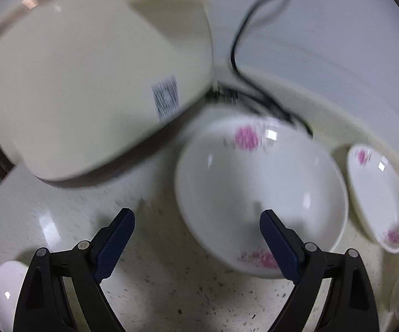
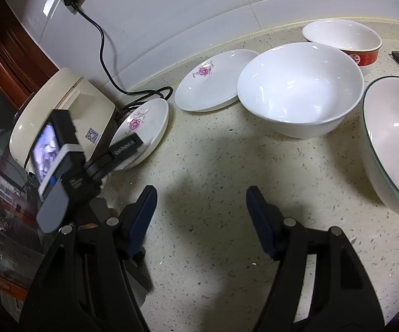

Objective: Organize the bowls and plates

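**Left gripper lines up on the flowered plate by the cooker**

We judge the step in hand to be the approach to the first pick: our left gripper (image 1: 196,238) points steeply down at the flowered plate (image 1: 260,193) that lies on the speckled counter (image 1: 171,290), close beside the cream rice cooker (image 1: 88,77) and its black cord (image 1: 238,41). Its jaws stand released and wide, with nothing between them. In the left wrist view one blue pad shows over the plate's near rim and the other over bare counter, so the rim is roughly straddled, though we cannot tell whether any pad touches it (the picture is smeared).

From the right wrist view, the left gripper's body and its small screen hang over that same plate's near edge. A second flowered plate (image 2: 216,80) lies further along the wall, touching or slightly under the big white bowl (image 2: 300,88); a red-banded bowl (image 2: 343,41) sits behind and a green-rimmed bowl (image 2: 393,144) to the right.

Our right gripper (image 2: 200,221) hovers over open counter, angled down, jaws apart and empty.

The next move, as we see it, calls for settling one pad inside the rim and one outside, then closing firmly before lifting clear of the cord, likely toward the other flowered plate for stacking.
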`<state>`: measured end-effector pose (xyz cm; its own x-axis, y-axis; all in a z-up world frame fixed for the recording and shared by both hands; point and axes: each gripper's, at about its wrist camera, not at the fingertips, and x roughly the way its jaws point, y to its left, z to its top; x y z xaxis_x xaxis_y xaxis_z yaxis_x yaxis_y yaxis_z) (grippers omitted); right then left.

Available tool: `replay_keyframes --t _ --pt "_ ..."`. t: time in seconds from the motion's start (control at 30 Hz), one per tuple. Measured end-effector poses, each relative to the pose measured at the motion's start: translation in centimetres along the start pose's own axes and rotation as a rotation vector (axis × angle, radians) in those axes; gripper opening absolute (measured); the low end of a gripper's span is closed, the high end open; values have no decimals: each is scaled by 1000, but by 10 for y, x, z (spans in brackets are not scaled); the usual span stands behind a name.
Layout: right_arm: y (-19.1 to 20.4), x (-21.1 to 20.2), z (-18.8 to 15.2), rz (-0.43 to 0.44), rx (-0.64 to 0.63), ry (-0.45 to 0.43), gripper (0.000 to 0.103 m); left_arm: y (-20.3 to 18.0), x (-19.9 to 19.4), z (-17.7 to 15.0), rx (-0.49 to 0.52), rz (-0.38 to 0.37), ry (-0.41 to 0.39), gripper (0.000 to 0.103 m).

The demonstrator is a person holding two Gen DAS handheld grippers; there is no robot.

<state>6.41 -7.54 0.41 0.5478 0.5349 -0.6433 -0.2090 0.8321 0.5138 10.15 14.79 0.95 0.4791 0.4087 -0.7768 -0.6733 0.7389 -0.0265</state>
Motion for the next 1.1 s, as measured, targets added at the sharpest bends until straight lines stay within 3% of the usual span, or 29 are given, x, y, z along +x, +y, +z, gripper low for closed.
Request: replay_keyframes --t 0.2,0.53,0.77,0.97,1.1 --pt "0 -1 2 -3 2 3 70 -2 -7 -14 76 -50 39 103" --pt "-7 -2 4 8 34 19 70 -4 -53 -68 223 -174 36 103" --pt "-10 -7 5 14 43 9 70 -12 -85 -103 360 -318 56 103" --pt "-14 3 3 -26 36 64 49 -15 -101 -123 465 -459 68 103" --pt "-15 7 1 -46 27 86 42 5 -104 -114 352 -490 26 103"
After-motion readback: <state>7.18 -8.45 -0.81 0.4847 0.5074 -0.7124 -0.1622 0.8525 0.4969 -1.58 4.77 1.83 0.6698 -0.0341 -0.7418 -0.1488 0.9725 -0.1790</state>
